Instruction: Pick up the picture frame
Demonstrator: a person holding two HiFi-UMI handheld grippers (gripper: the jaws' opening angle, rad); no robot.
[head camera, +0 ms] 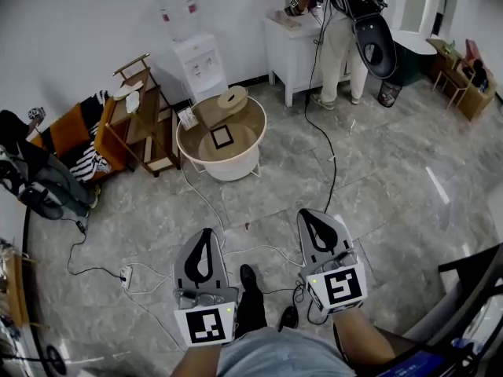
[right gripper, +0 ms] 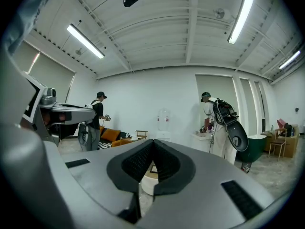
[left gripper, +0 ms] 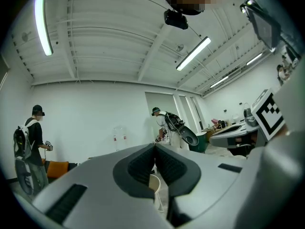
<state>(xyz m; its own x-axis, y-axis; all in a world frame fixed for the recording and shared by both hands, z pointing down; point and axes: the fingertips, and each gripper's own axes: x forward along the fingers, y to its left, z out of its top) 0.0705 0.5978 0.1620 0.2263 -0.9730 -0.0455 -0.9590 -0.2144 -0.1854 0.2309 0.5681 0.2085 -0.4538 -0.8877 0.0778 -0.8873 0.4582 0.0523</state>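
- Left gripper (head camera: 206, 236) and right gripper (head camera: 309, 215), both grey: I hold them low over the grey marbled tile floor (head camera: 377, 179).
- Left jaws: closed tip to tip, nothing between.
- Right jaws: closed likewise, empty.
- Small black square picture frame (head camera: 222, 137): flat on the beige top of a round white desk (head camera: 233, 170), well ahead of my grippers.
- Round tan disc (head camera: 233, 97): at the desk's far side.
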